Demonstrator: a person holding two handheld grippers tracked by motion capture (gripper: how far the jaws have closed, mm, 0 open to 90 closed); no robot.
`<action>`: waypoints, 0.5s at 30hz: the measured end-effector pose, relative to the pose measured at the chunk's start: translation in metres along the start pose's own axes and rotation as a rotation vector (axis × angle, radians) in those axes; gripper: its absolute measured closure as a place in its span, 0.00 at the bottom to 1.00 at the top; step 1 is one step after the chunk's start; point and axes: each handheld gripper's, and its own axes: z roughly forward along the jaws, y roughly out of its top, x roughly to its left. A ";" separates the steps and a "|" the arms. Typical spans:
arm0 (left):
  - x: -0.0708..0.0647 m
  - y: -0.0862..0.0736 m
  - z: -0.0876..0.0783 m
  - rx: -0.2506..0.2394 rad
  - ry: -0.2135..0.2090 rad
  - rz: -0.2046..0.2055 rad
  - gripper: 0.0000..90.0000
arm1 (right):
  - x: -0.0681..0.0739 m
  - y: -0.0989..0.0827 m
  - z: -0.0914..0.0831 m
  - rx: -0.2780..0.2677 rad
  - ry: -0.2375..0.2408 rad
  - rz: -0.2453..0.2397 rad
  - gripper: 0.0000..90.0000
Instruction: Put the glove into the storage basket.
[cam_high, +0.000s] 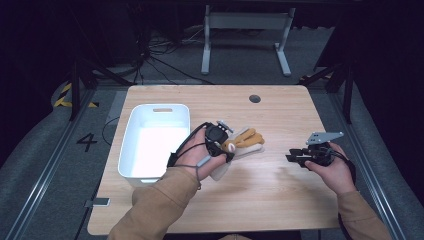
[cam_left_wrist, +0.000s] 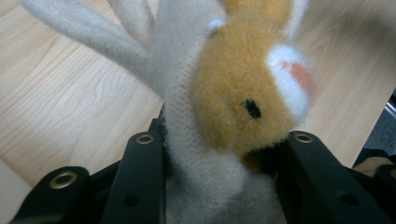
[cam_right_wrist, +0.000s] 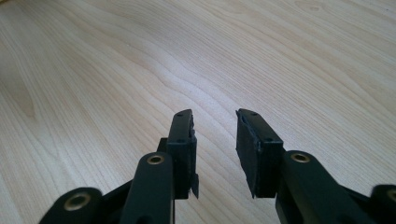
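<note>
Plush toy (cam_high: 243, 141), tan and cream, sits centre frame, clamped in my left hand-held gripper (cam_high: 226, 145) just right of the white bin (cam_high: 131, 150). At right, my right hand-held gripper (cam_high: 294, 157) gapes empty over the counter (cam_high: 280, 200). Dangling limbs could snag the bin's rim.

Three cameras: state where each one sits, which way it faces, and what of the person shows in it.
High view: above the person's side, looking forward and down on the table; both forearms, left gripper, right gripper, white bin.
Left gripper view: rides that gripper, looks along its jaws clamped on the plush toy.
Right gripper view: rides that gripper, looks along open jaws at bare wood.
Shared: high and left gripper views both show the plush toy.
</note>
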 end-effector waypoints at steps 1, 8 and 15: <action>0.000 0.000 0.000 0.000 0.000 0.000 0.72 | 0.000 0.000 0.000 0.000 0.000 0.000 0.75; 0.007 0.002 -0.016 -0.017 0.024 -0.034 0.71 | -0.001 -0.002 -0.001 0.003 -0.006 0.007 0.75; 0.010 0.005 -0.031 -0.022 0.042 -0.051 0.71 | 0.000 -0.003 0.000 0.002 -0.004 0.013 0.74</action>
